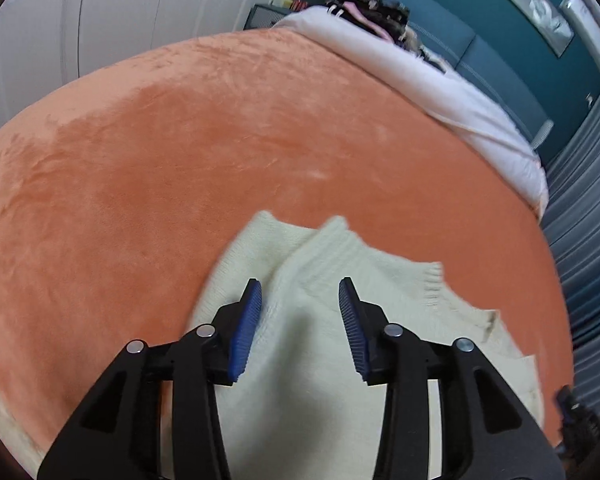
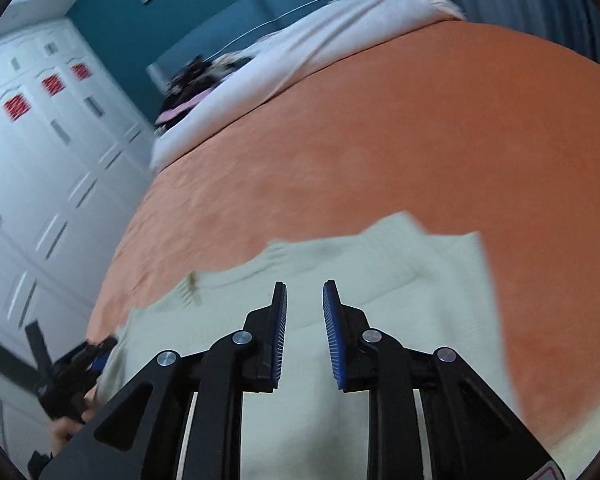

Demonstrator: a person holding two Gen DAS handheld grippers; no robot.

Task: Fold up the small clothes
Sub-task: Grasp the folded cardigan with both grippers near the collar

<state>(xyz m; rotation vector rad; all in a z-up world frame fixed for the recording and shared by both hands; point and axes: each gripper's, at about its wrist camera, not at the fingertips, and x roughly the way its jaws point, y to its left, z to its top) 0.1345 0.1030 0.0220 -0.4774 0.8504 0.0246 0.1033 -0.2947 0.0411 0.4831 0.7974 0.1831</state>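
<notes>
A cream knitted garment [image 1: 340, 288] lies on the orange blanket [image 1: 180, 140] near the front edge of the bed. My left gripper [image 1: 300, 292] hovers over it, open and empty, with a ribbed cuff [image 1: 432, 280] to its right. In the right wrist view the same garment [image 2: 400, 272] lies under my right gripper [image 2: 305, 294], which is open and empty. The left gripper also shows at the left edge of the right wrist view [image 2: 84, 364]; the right one shows at the right edge of the left wrist view [image 1: 576, 412].
A white duvet [image 1: 460, 96] lies folded back at the head of the bed, with a dark clothes pile [image 1: 372, 4] on it. White wardrobe doors [image 2: 40, 160] stand beside the bed. A blue headboard [image 1: 500, 40] and grey curtain [image 1: 580, 240] are behind.
</notes>
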